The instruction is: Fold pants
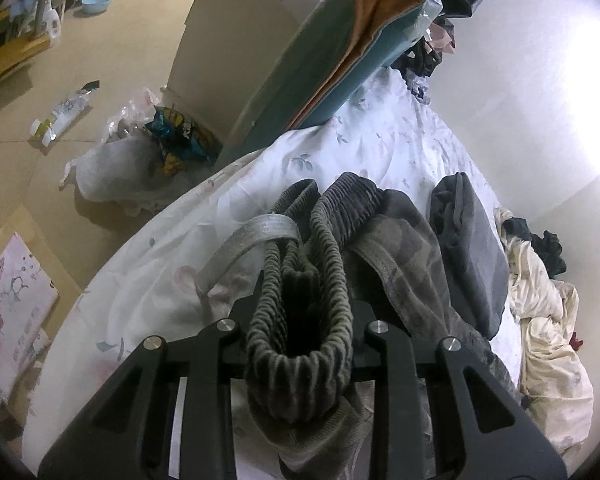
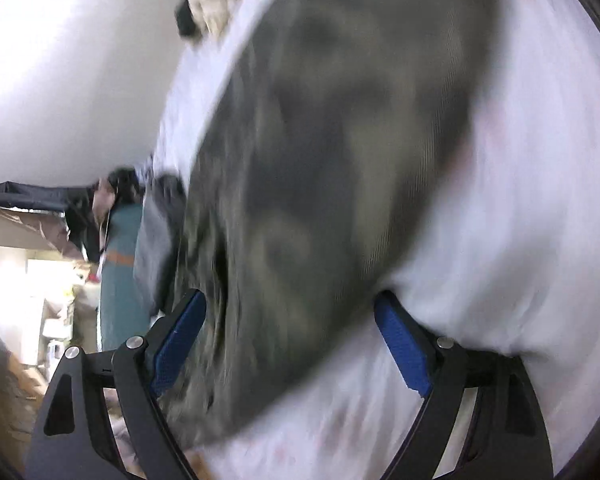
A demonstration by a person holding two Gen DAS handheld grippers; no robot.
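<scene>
Left wrist view: left gripper (image 1: 302,316) clamped on the ribbed elastic waistband (image 1: 300,344) of grey-green patterned pants (image 1: 400,276).
Right gripper (image 2: 290,344), jaws wide and empty, straddles a blurred pant leg (image 2: 320,160) lying on the white floral bedsheet (image 1: 380,148). Beyond: dark grey folded garment (image 1: 468,248), cream quilt (image 1: 548,352). Fabric judged soft, light, limp, non-slippery; best taken at waistband and hem.

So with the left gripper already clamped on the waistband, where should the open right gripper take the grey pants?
Probably the flat patterned leg panel of the pants, at its edge beside the white sheet. The right gripper already straddles it with jaws wide, so close from above. The left gripper holds the ribbed waistband.
</scene>
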